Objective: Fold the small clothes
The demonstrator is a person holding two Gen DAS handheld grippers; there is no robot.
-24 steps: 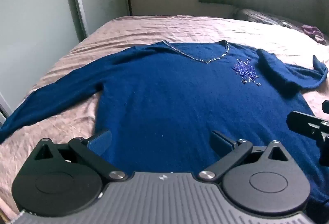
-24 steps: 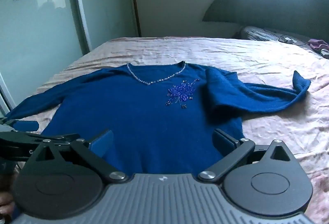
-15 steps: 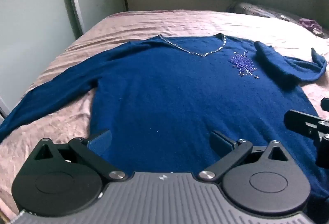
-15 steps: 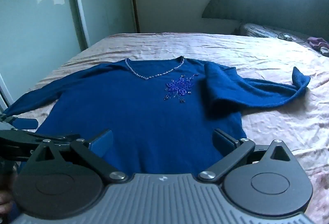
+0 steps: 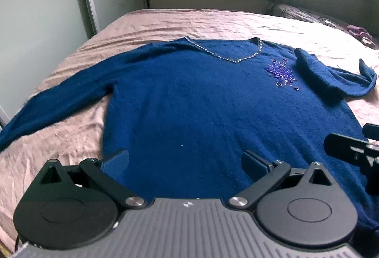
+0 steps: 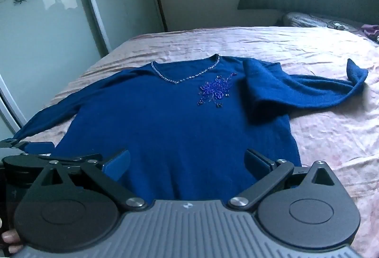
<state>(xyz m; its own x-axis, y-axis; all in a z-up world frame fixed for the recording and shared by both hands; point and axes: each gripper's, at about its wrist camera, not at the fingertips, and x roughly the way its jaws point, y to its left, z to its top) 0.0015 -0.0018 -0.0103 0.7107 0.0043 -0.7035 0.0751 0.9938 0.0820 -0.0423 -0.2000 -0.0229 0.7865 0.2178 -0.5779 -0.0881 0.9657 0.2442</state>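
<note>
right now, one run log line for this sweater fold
stage: pre-grasp | left gripper: open | right gripper: open | blue sweater: flat on bed, unfolded

Left gripper [image 5: 186, 162] hovers wide open over the blue sweater's [image 5: 189, 103] hem. Right gripper [image 5: 355, 151] pokes in beside the right-hand jaw.

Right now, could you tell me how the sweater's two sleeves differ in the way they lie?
The left sleeve lies stretched out straight and flat; the right sleeve is folded over at the shoulder. The left sleeve's cuff runs out of view; the right sleeve's cuff curls upward. Both rest on the pink bedspread.
</note>
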